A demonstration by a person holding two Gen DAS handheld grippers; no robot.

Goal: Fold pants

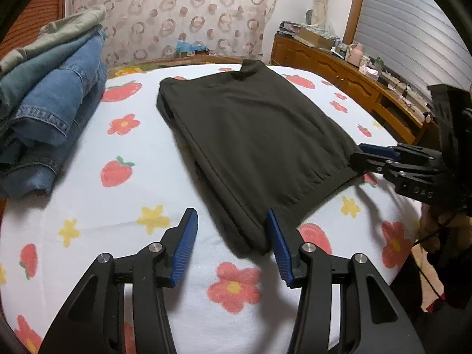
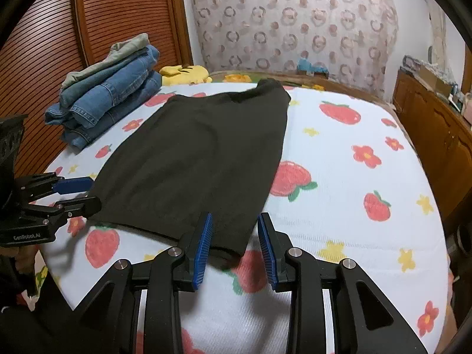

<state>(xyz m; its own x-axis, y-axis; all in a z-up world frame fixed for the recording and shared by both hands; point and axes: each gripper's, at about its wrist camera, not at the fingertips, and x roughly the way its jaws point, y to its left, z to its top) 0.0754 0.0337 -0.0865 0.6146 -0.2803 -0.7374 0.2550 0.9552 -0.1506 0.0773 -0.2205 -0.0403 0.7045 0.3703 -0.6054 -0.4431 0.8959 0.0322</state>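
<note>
- Dark pants (image 1: 250, 147) lie folded in the middle of the bed (image 1: 165, 183), I see.
- My left gripper (image 1: 231, 244) and right gripper (image 2: 234, 247) are spread, holding nothing, at its near corners.

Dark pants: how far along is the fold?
Done: the dark pants lie on the bed as a flat multi-layer rectangle, beside a stack of folded jeans. In hand: nothing. The left hand-held gripper and right hand-held gripper are both open at the near corners, gripping no cloth. Left: probably one more fold, or moving them to the stack.
</note>
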